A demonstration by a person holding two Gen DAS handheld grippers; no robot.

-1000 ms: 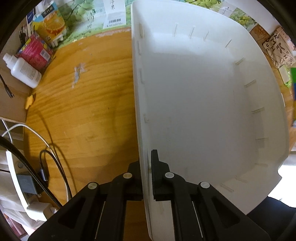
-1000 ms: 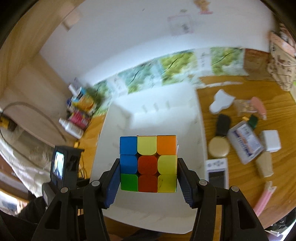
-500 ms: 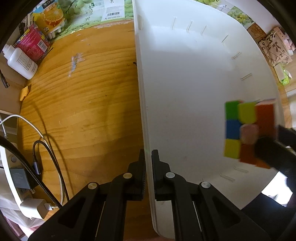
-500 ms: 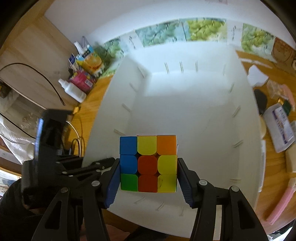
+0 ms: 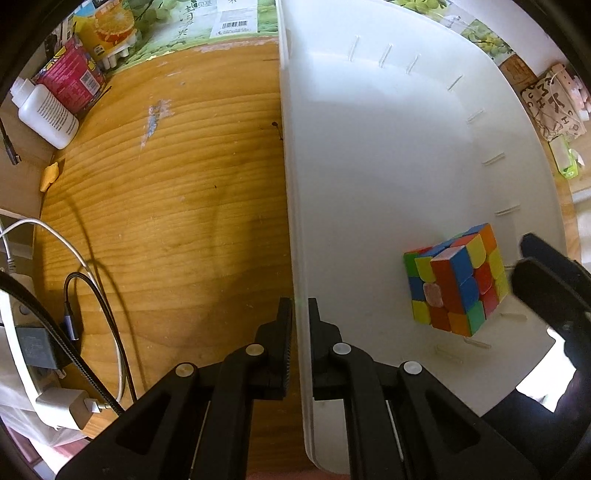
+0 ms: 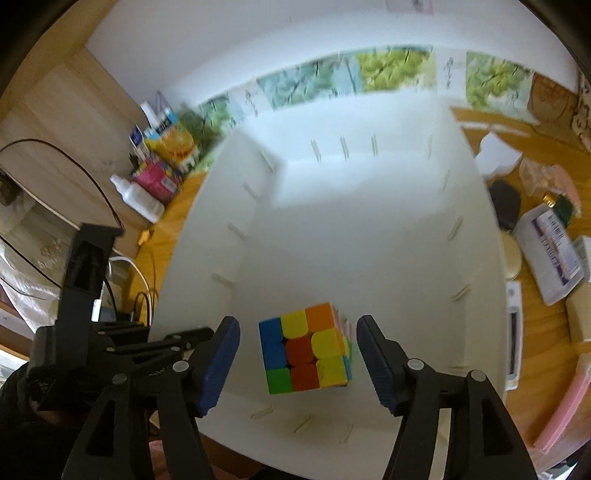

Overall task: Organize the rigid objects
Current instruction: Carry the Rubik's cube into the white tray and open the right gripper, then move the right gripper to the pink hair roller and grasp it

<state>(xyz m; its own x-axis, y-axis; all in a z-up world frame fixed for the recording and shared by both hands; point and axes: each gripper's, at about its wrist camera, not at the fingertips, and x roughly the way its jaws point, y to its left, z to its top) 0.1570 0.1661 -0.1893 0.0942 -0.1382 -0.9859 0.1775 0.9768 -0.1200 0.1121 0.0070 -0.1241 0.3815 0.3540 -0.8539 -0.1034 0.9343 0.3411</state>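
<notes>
Left wrist view is showing the wooden desk [image 5: 166, 206] on the left, with a white bottle [image 5: 46, 110], a pink packet [image 5: 74, 79] and a juice carton [image 5: 110, 27] lining its far edge and cables [image 5: 92, 314] curling at the near left, partly cut off by the frame. The left hand-held gripper [image 5: 300, 314] is clenching the left wall of the white bin [image 5: 369, 166], one finger outside and one inside. Inside the bin, near its right wall and front corner, the puzzle cube [image 5: 456, 278] is sitting tilted, one corner edge turned toward this camera; being a cube it is offering no long axis. Whether it is resting on the floor of the bin is hard to tell. Right wrist view is blurring with motion: the right hand-held gripper [image 6: 298, 354] is standing spread wide, its blue pads clear of the puzzle cube [image 6: 306, 349] on both sides. Half a second ago those pads were pressing the cube's sides; now it is lying released between them. Objects right of the bin are blurring beyond naming.
</notes>
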